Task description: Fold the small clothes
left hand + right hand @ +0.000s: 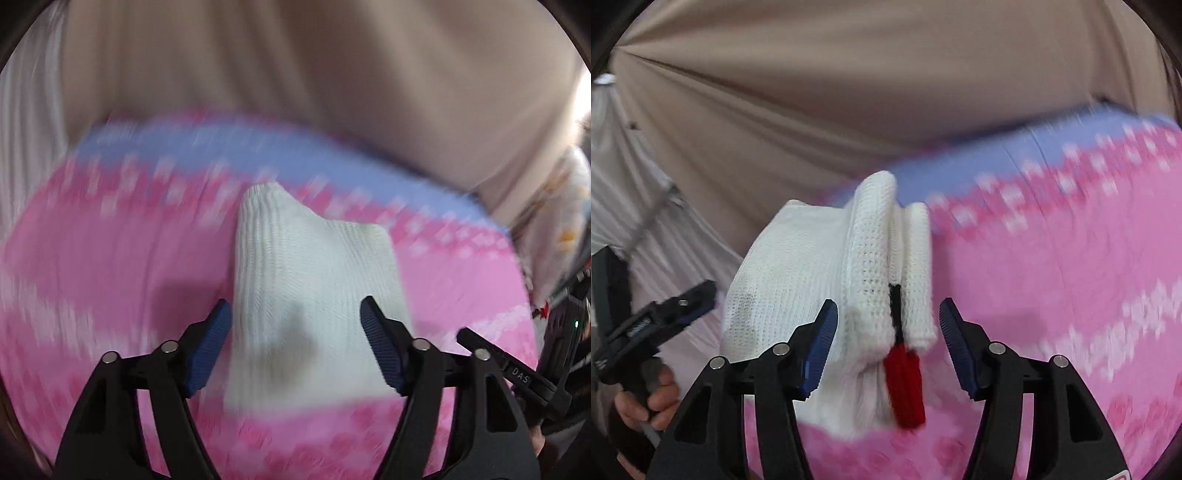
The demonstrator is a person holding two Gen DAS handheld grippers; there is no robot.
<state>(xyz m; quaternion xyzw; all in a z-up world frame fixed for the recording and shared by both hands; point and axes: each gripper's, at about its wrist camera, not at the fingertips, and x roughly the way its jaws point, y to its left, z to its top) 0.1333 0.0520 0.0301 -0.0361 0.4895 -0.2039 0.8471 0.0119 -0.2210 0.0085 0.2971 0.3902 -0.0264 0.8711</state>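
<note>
Lying between both spread tools (neither pinching): white sock on pink cloth.

White sock was my landmark. My left gripper stood apart around its near end, pads off the knit, slim gaps either side. My right gripper straddled its folded cuff and red tag, wider gap on the tag side. Pink patterned cloth around the sock lay flat and bare, free to pass. Beyond the sock, beige fabric rose like a wall. My left hand crowded the sock's left flank.
</note>
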